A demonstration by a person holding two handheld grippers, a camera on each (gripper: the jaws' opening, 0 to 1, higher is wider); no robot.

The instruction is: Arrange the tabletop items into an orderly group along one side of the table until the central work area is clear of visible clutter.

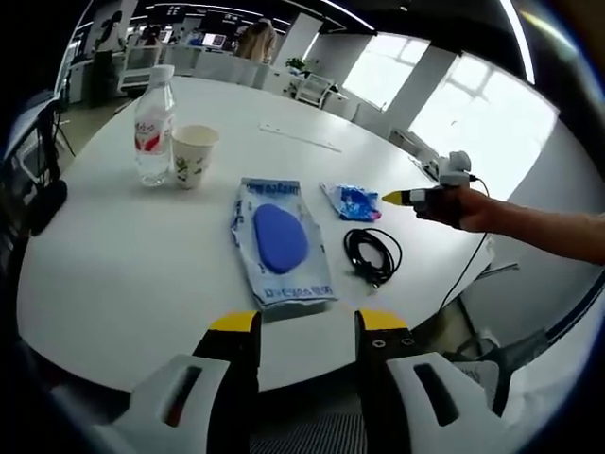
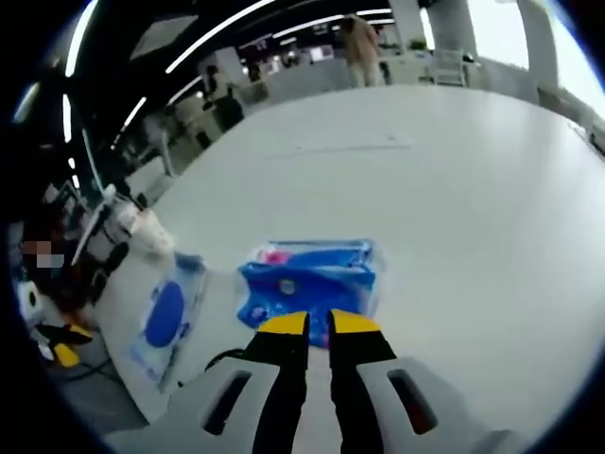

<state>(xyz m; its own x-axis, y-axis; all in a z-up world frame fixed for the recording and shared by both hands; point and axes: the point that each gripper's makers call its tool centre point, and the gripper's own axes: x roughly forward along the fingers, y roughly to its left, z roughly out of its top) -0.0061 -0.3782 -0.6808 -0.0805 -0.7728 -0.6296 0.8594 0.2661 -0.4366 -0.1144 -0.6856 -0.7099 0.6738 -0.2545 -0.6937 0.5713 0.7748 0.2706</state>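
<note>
In the left gripper view, a clear water bottle (image 1: 152, 128) and a paper cup (image 1: 194, 155) stand just beside each other toward the far left edge of the white table (image 1: 113, 274). A flat plastic bag with a blue pad (image 1: 277, 241) lies near the near edge, then a small blue packet (image 1: 353, 201) and a coiled black cable (image 1: 372, 253) toward the right edge. The left gripper (image 1: 307, 322) hovers at the near edge, jaws well apart, holding nothing. The right gripper (image 2: 318, 323) points at the blue packet (image 2: 310, 280), jaws nearly closed with a narrow gap; whether they grip it I cannot tell.
</note>
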